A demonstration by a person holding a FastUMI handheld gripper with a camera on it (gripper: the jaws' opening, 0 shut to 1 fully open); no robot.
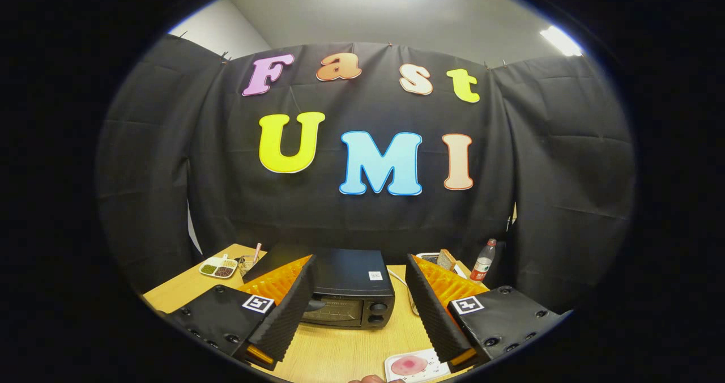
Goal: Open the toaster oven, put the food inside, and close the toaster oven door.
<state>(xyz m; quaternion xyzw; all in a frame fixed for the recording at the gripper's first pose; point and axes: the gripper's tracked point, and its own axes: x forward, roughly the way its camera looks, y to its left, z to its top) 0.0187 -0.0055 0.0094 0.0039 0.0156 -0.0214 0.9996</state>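
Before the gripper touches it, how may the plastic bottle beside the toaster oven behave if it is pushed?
The bottle stands upright and is tall and narrow, so it would probably tip. It looks light; how full it is cannot be told. The gripper is open, with the toaster oven ahead of its fingers.

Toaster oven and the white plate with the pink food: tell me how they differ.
The toaster oven is a dark box standing beyond the open gripper, door closed; the white plate is flat, pale and low, lying nearer, beside one finger. The toaster oven looks much bulkier than the white plate. The plate carries a pink food piece; the oven's inside cannot be seen. Both rest on the wooden table.
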